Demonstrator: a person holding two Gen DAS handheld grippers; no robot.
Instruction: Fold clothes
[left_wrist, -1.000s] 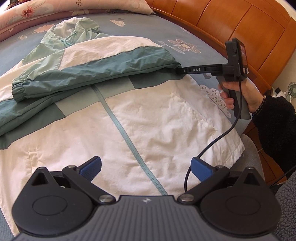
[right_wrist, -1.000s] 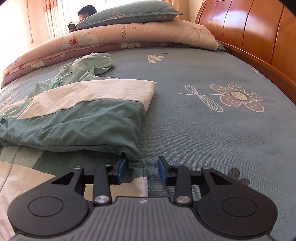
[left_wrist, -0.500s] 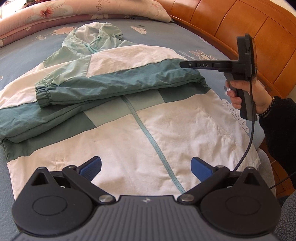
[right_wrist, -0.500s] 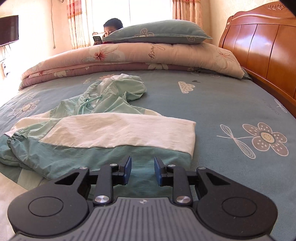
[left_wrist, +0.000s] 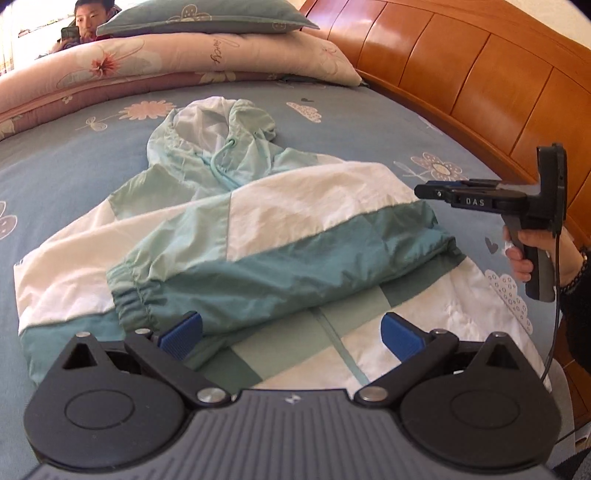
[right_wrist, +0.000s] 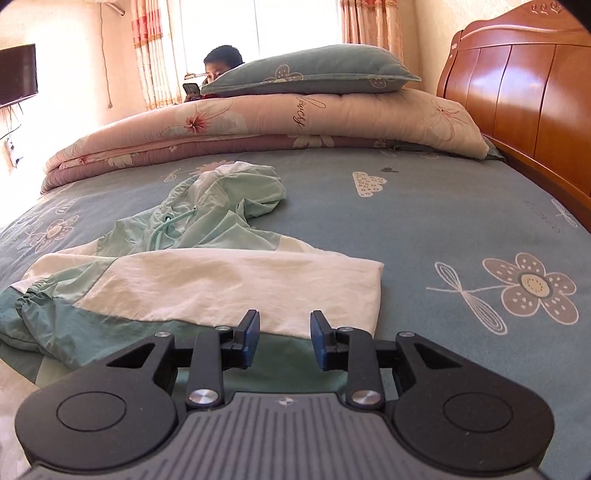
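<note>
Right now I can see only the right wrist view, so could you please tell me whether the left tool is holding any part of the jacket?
Observer: No. The left tool is open and empty, above the jacket front.
Operator: Thank you. Is my right tool clear of the cloth?
Observer: Yes. Seen from the side, the right tool is raised above the shoulder end of the folded sleeve, not touching it. Its jaws are opening with nothing between them.
Operator: Is the jacket lying front up?
Observer: Yes. The zip shows below the sleeve, running toward the left tool.
</note>
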